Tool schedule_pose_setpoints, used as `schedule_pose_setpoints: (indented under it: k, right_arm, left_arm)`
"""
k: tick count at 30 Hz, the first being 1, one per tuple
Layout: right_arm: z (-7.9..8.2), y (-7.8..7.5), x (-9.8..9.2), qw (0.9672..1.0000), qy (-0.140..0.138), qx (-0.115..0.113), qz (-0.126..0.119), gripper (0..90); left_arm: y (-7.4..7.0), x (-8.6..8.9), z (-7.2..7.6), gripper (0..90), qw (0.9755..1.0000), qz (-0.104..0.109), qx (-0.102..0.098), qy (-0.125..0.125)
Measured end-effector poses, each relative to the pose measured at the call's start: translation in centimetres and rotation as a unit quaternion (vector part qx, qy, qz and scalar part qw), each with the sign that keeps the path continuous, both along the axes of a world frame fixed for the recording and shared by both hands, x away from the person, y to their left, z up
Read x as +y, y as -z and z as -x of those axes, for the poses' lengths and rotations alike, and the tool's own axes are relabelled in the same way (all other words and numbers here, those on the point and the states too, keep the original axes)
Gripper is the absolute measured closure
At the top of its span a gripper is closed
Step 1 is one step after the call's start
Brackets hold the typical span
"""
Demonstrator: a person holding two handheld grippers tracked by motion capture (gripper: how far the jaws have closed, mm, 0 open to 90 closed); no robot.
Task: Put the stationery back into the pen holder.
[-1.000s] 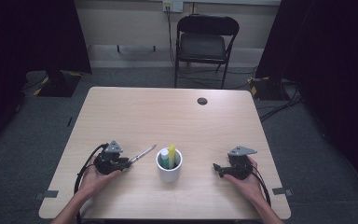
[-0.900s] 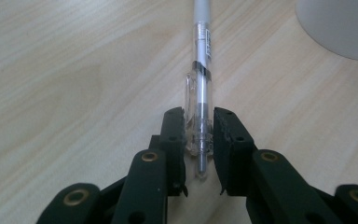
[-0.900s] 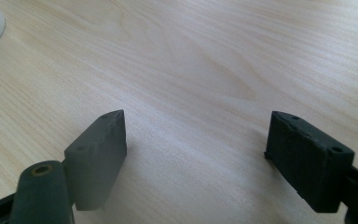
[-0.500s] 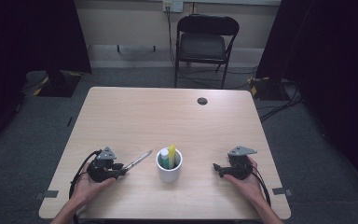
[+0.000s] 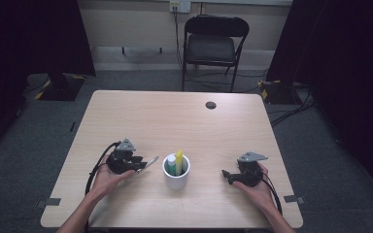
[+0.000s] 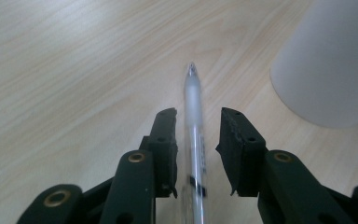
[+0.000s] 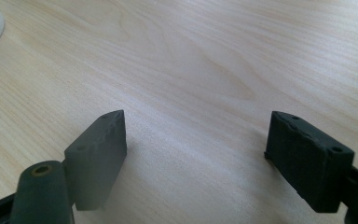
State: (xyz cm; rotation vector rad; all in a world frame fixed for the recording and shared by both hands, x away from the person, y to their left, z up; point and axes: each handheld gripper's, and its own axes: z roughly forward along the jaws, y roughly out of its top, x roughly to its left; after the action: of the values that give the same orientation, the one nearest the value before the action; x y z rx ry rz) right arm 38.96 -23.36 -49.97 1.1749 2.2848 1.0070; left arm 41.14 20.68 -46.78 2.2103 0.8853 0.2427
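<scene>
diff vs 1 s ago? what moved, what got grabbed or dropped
The left gripper first drew back toward the person, then moved right toward the white cup, carrying the clear pen between its jaws; those jaws have just been closing, with gaps showing beside the pen. The right gripper stayed open and still. Cup and markers unchanged.

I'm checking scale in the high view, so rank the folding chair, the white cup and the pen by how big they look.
1. Folding chair, though farthest from the camera.
2. White cup.
3. Pen, partly hidden in the left gripper.
</scene>
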Motion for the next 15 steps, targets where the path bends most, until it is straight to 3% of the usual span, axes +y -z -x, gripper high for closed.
schedule_pose_setpoints:
  k: [3, 6, 7, 12, 15]
  right_arm:
    - [0.0, 0.0, 0.0, 1.0, 0.0, 0.0, 0.0, 19.8]
    - [0.0, 0.0, 0.0, 1.0, 0.0, 0.0, 0.0, 19.8]
    - [0.0, 0.0, 0.0, 1.0, 0.0, 0.0, 0.0, 19.8]
    - [0.0, 0.0, 0.0, 1.0, 0.0, 0.0, 0.0, 19.8]
    - [0.0, 0.0, 0.0, 1.0, 0.0, 0.0, 0.0, 19.8]
  left_arm:
    - [0.3, -0.8, -0.7, 71.8, 1.0, -0.009, 0.002, 0.002]
    - [0.6, -1.4, -1.1, 72.1, 1.0, -0.002, 0.005, 0.002]
    - [0.5, -1.4, -1.1, 72.0, 0.9999, -0.008, 0.009, 0.01]
    - [1.2, -1.8, -1.2, 71.9, 0.9997, -0.022, 0.012, 0.005]
    - [1.3, -1.7, -1.2, 71.3, 0.9999, -0.015, 0.004, -0.002]
